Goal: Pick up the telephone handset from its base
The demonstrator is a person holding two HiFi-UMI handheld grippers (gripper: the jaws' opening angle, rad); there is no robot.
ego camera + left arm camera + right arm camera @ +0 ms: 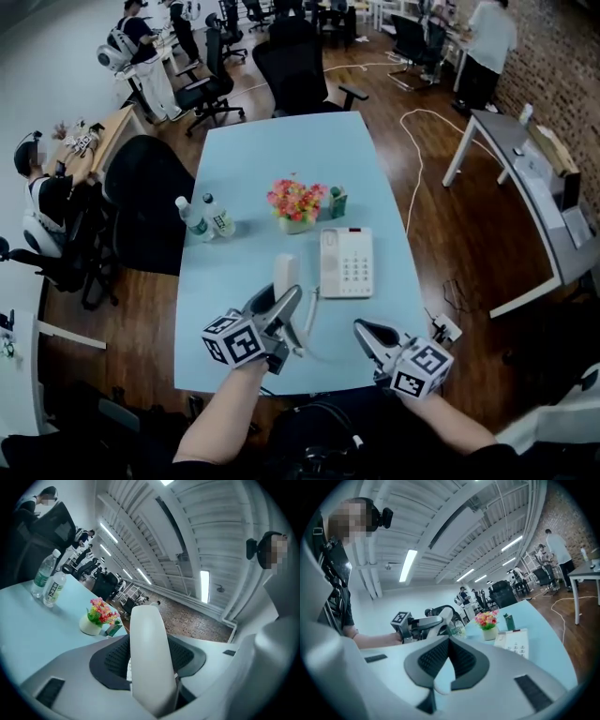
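The white telephone handset (286, 277) is lifted off the table and stands upright between the jaws of my left gripper (284, 309), which is shut on it. In the left gripper view the handset (149, 653) fills the space between the dark pads. Its cord (309, 314) trails down toward the white telephone base (346, 263), which lies on the light blue table (272, 155) just right of the handset. My right gripper (367, 334) hovers near the table's front edge, shut and holding nothing. From the right gripper view, the base (514, 644) lies ahead on the right.
A pot of flowers (297, 204) and a small green box (337, 201) stand behind the base. Two water bottles (204, 217) stand at the table's left. Black office chairs (145, 202) ring the table. A white cable (417, 159) lies on the wooden floor.
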